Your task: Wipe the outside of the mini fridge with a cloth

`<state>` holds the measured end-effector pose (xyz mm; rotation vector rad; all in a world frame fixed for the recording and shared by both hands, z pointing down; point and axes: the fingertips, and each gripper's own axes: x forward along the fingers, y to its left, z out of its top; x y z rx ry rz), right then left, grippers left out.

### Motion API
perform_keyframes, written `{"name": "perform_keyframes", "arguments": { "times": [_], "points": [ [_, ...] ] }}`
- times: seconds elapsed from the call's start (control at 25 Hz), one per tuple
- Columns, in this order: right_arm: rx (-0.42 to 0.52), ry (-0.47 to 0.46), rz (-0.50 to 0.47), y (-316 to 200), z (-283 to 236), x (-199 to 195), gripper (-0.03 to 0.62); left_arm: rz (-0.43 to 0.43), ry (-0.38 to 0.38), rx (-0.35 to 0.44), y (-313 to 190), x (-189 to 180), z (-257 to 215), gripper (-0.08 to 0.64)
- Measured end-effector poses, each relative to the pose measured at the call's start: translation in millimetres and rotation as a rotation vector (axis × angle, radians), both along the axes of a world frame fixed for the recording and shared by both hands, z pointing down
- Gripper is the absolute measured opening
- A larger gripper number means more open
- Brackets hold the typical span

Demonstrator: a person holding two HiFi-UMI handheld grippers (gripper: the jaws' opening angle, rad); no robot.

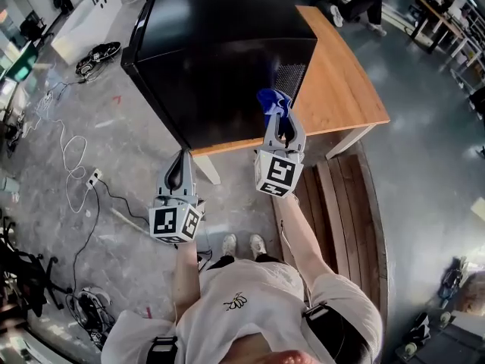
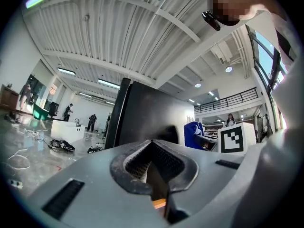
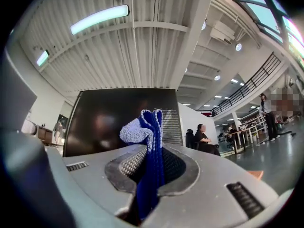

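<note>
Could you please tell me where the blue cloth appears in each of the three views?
Head view: blue cloth, centre, at the right gripper's tip.
Left gripper view: right of centre, beside the marker cube.
Right gripper view: centre, clamped between the fingers.
Shared landmark: the black mini fridge behind it.

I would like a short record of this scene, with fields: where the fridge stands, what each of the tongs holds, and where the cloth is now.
fridge: black mini fridge, standing on the wooden table
right tongs: shut on the blue cloth
cloth position: held up in front of the fridge's side wall, near the vent grille; whether it touches cannot be told
left tongs: shut, nothing between them, held lower and apart from the fridge
</note>
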<state>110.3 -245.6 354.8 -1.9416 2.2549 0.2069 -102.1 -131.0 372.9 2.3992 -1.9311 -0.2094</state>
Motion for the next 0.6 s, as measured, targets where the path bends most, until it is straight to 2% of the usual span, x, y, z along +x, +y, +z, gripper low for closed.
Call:
{"name": "perform_keyframes", "arguments": {
  "times": [0.2, 0.36, 0.6],
  "points": [
    [-0.011, 0.003, -0.149, 11, 12, -92, 0.061, -0.060, -0.007, -0.005, 11, -47, 7, 0.005],
    [-0.026, 0.000, -0.246, 25, 13, -151, 0.061, -0.109, -0.004, -0.002, 25, -79, 5, 0.005],
    [-0.036, 0.012, -0.323, 33, 24, -220, 0.061, -0.152, -0.013, 0.000, 36, -128, 12, 0.005]
  ]
}}
